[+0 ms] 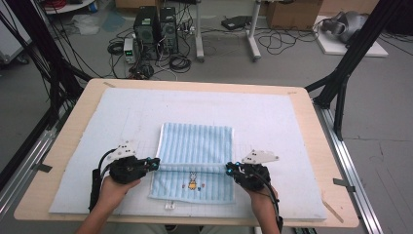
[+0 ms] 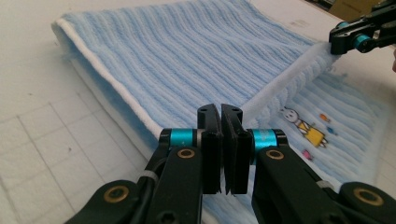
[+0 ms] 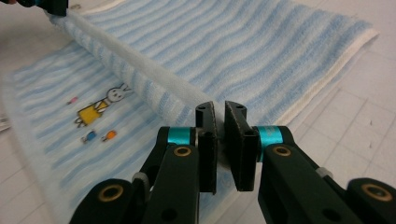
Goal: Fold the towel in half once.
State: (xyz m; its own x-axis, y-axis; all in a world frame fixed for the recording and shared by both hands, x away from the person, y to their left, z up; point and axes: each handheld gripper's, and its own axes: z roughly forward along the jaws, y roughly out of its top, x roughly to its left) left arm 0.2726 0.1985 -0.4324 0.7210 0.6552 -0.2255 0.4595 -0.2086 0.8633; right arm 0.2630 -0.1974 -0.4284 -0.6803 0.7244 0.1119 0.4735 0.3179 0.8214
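- Nearest the lens in the high view, two forearms rise from the bottom edge of the frame, each hand holding a black gripper.
- At lower left of centre, the left gripper [image 1: 155, 164] has its jaws closed on the left end of a folded edge of the towel [image 1: 197, 146]; in the left gripper view the two jaws [image 2: 223, 140] stand pressed almost together, with the pale fold running away from them toward the upper right.
- At lower right of centre, the right gripper [image 1: 230, 169] pinches the other end of that same fold; in the right gripper view its jaws [image 3: 220, 144] are nearly closed, a narrow gap between them taken up by towel cloth.
- Light blue with stripes, the towel lies in the middle of the frame on a pale blue mat [image 1: 272, 122], its far part doubled over so the fold runs straight between the two grippers.
- Below the fold, the single layer shows a small rabbit picture [image 1: 193, 182].
- Under the mat is the wooden surface [image 1: 311, 141], with computer towers [image 1: 156, 31] on the floor at upper centre.
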